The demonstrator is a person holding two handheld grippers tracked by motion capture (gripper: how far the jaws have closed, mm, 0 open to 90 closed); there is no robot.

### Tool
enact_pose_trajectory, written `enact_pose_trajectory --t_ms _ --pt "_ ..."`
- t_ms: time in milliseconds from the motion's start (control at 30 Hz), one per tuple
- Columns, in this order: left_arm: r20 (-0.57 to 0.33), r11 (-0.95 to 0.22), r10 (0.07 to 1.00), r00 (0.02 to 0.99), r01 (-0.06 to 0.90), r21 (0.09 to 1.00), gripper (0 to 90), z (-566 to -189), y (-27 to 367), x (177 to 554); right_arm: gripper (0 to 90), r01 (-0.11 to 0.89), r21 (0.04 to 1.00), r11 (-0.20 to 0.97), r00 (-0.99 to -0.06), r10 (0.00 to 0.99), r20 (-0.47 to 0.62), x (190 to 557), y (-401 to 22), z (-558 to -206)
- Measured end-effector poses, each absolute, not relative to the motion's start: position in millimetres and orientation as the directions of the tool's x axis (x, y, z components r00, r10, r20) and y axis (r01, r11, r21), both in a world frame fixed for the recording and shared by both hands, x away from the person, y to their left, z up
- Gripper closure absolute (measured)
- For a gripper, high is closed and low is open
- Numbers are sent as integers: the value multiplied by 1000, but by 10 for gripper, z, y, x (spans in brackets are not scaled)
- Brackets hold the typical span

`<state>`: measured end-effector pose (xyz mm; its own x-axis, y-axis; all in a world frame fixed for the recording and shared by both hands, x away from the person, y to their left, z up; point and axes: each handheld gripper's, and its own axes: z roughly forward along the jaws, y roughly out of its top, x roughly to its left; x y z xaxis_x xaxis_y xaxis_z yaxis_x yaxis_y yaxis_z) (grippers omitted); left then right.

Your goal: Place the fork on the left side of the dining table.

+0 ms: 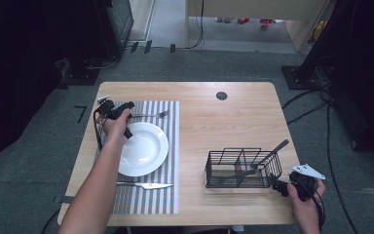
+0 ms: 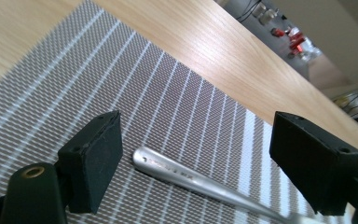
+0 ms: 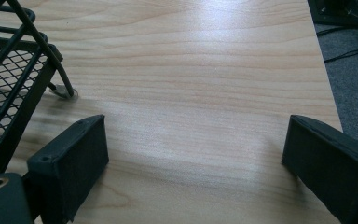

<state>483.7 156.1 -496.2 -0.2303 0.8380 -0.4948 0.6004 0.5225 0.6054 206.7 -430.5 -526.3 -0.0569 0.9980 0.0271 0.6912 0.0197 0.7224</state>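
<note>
With the white plate (image 1: 143, 148) as the landmark, the fork (image 1: 151, 115) lies flat on the striped placemat (image 1: 170, 141) just beyond the plate's far rim, and the left gripper (image 1: 121, 111) sits over its handle end with the jaws spread wide, the handle lying between the pads without either one pressing on it. This reads as the fork set down in its place, so the next move calls for lifting the left gripper straight off without nudging the handle. Well to the plate's right, beside the black wire cutlery basket (image 1: 243, 168) with utensils inside, the right gripper (image 1: 285, 187) rests with jaws wide and empty; it would likely reach there next.
</note>
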Motion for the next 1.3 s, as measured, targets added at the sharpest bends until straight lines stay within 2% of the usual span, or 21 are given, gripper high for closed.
enact_pose_trajectory --t_ms 233,467,900,1000,1233,1267,1300 --pt "-466 479 864 -188 589 651 178 -4850 1571 4762 56 692 721 19 -56 998 28 2071 -4303 -5264" --pt "-391 369 917 -78 541 756 178 -4571 1564 4579 41 695 719 22 -61 998 28 2077 -4300 -5264" --pt "-314 237 947 74 499 834 156 -4327 1392 4164 24 699 715 24 -64 998 29 2086 -4293 -5266" --pt "-282 183 950 137 487 854 140 -4274 1325 4009 24 699 715 24 -64 998 29 2086 -4293 -5266" --pt "-264 134 940 215 479 867 110 -4239 1283 3754 24 699 715 24 -64 998 29 2086 -4293 -5266" --pt "-246 93 931 268 478 873 98 -4246 1268 3648 24 699 715 24 -64 998 29 2086 -4293 -5266" --pt "-246 93 931 268 478 873 98 -4246 1268 3648 24 699 715 24 -64 998 29 2086 -4293 -5266"
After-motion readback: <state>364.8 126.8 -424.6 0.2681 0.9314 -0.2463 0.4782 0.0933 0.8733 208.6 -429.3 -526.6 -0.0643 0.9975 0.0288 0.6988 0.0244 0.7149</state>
